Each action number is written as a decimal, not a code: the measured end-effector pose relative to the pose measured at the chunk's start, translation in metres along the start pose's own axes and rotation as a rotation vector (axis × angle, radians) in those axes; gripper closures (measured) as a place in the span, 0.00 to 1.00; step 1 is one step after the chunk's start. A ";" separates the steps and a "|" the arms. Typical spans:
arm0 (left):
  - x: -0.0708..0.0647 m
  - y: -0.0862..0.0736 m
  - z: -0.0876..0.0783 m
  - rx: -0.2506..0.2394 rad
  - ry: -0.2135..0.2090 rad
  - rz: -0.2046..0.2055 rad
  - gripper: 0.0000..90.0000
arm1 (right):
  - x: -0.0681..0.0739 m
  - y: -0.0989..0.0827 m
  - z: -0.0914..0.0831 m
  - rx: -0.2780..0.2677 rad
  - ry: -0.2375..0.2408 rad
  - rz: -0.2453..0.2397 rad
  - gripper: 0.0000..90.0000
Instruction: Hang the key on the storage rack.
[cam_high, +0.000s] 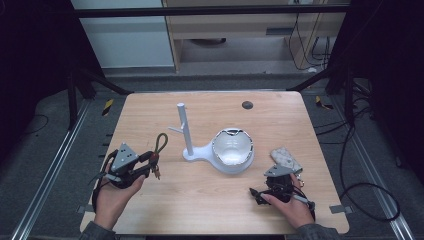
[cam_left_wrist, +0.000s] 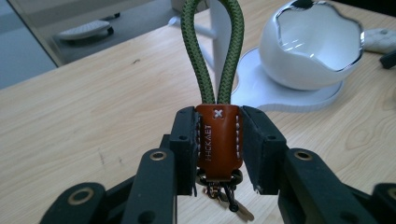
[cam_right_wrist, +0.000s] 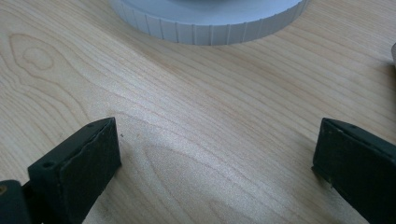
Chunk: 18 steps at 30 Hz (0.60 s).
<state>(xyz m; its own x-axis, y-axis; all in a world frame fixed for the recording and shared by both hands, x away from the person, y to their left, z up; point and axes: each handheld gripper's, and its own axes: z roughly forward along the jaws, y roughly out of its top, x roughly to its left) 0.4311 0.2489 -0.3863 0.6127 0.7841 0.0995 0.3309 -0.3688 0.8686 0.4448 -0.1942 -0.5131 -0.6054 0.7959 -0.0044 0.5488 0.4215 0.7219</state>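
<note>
A keychain with a green cord loop (cam_high: 160, 142) and a brown leather tab (cam_left_wrist: 218, 140) lies at the table's left. My left gripper (cam_left_wrist: 218, 144) is shut on the leather tab; the green loop (cam_left_wrist: 215, 51) sticks out past the jaws, and small metal pieces hang below. In the high view the left gripper (cam_high: 150, 162) rests low over the wood. A white stand (cam_high: 186, 131) with a peg post and a white bowl-shaped cup (cam_high: 233, 150) sits mid-table. My right gripper (cam_right_wrist: 215, 154) stands open over bare wood, near the stand's ribbed white base (cam_right_wrist: 210, 23); it shows at front right (cam_high: 256, 194).
A patterned fabric pouch (cam_high: 286, 159) lies just beyond the right hand. A small dark disc (cam_high: 247, 105) sits near the table's far edge. Metal rails run along both sides of the wooden table (cam_high: 210, 205), and cables lie on the floor to the right.
</note>
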 end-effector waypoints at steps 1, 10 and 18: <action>-0.003 0.001 -0.001 -0.009 -0.004 0.002 0.74 | 0.000 0.000 0.000 0.000 0.001 0.000 0.01; -0.015 0.008 -0.004 -0.038 -0.021 0.017 0.74 | 0.000 0.000 0.000 0.001 0.001 -0.001 0.01; -0.021 0.010 -0.004 -0.045 -0.026 0.027 0.74 | 0.000 0.000 0.000 0.001 0.001 -0.001 0.01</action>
<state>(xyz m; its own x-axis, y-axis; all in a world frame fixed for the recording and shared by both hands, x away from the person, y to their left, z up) 0.4190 0.2307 -0.3777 0.6395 0.7608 0.1107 0.2820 -0.3661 0.8868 0.4448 -0.1941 -0.5131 -0.6062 0.7953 -0.0045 0.5488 0.4224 0.7214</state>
